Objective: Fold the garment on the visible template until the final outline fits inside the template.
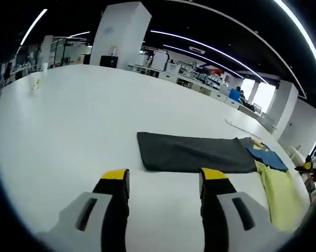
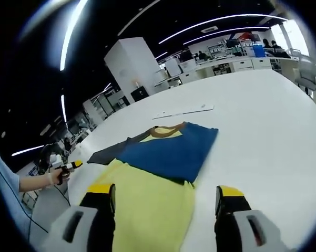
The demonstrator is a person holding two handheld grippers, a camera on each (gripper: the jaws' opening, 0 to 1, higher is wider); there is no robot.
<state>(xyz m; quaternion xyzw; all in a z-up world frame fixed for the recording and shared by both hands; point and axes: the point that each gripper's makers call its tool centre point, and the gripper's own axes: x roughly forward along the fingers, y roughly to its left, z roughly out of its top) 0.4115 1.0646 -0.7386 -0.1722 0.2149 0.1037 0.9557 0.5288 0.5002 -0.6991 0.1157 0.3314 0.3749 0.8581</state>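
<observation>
Left gripper view hangs over the white surface (image 1: 68, 121), looking across at the dark template (image 1: 194, 153). Right gripper view sits low by the garment (image 2: 163, 157). Both catch the garment and template.

**Surroundings beyond the work area**

The white tabletop (image 1: 84, 121) stretches ahead of the tongs in both views. In the left gripper view, a small pale cup (image 1: 36, 84) stands well ahead and to the left, near the far table edge, and a white square pillar (image 1: 121, 34) rises beyond it. Benches with equipment (image 1: 194, 76) line the background ahead and to the right. In the right gripper view, a long white strip (image 2: 183, 112) lies flat on the tabletop, well ahead of the tongs. Bright linear ceiling lights (image 2: 71, 31) run overhead.
</observation>
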